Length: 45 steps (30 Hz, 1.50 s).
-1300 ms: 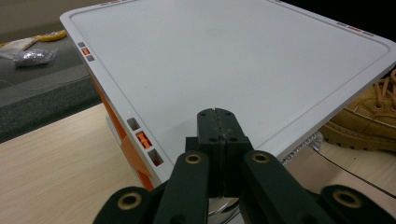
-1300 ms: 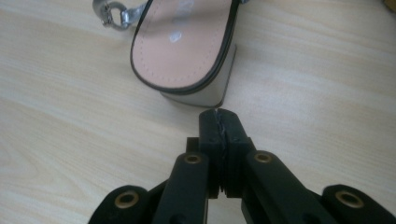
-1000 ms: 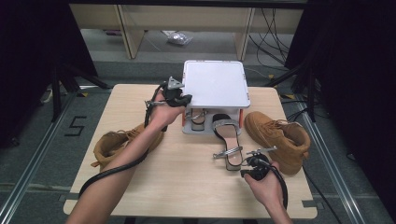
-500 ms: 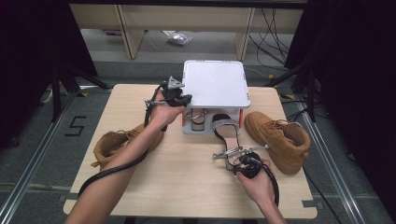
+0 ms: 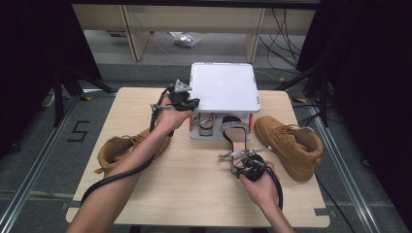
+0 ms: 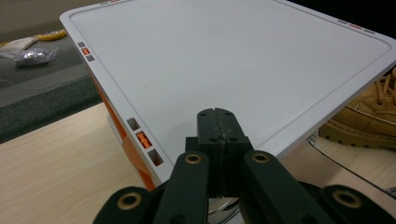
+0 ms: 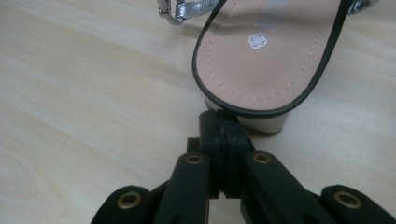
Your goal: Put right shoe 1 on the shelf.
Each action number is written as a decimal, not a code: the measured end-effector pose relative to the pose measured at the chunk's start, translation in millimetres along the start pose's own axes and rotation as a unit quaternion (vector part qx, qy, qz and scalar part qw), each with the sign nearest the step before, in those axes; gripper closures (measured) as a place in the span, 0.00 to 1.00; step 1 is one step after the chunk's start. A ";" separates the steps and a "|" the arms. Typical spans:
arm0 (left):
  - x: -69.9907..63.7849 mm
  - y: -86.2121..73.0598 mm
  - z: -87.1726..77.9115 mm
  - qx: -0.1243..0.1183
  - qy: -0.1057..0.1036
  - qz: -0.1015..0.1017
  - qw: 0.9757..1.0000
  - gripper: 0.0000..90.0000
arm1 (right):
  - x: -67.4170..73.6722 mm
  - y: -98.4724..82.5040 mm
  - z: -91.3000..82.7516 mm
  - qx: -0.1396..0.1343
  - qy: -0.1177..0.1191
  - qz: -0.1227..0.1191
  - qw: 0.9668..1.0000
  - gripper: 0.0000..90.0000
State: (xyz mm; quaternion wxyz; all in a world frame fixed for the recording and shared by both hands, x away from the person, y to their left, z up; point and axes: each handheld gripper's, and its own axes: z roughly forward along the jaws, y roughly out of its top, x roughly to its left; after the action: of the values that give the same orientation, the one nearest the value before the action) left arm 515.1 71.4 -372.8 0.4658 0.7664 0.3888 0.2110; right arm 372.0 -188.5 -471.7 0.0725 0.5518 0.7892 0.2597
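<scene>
From above, the sandal [image 5: 234,137] lies at the desk's [image 5: 194,189] center, toe under the white rack [image 5: 223,90]; the right claw [image 5: 243,160] sits at its 6 o'clock, the left claw [image 5: 187,99] at the rack's 9 o'clock. The left gripper view shows that claw [image 6: 218,126] clenched and empty above the lid. In the right gripper view, the clenched claw [image 7: 219,126] meets the sandal's [image 7: 271,51] heel: probably light, stiff-soled, floppy-strapped, best pinched at the heel rim.
</scene>
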 end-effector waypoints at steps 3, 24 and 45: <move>-0.2 0.0 0.1 0.000 0.000 0.000 1.000 1.00 | 0.6 3.8 0.5 -0.017 -0.007 -0.008 1.000 1.00; 1.2 1.6 1.9 -0.008 -0.001 0.021 1.000 1.00 | 1.4 33.3 -1.2 -0.058 -0.041 -0.022 0.997 1.00; -0.7 1.7 1.2 -0.001 0.001 0.012 1.000 1.00 | 2.2 61.9 4.5 -0.082 -0.060 -0.029 0.994 1.00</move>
State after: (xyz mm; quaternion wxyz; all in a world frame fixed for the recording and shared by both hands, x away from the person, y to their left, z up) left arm 516.2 69.7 -371.8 0.4633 0.7703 0.3801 0.2180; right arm 424.5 -169.2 -444.9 0.1722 0.5356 0.7752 0.2873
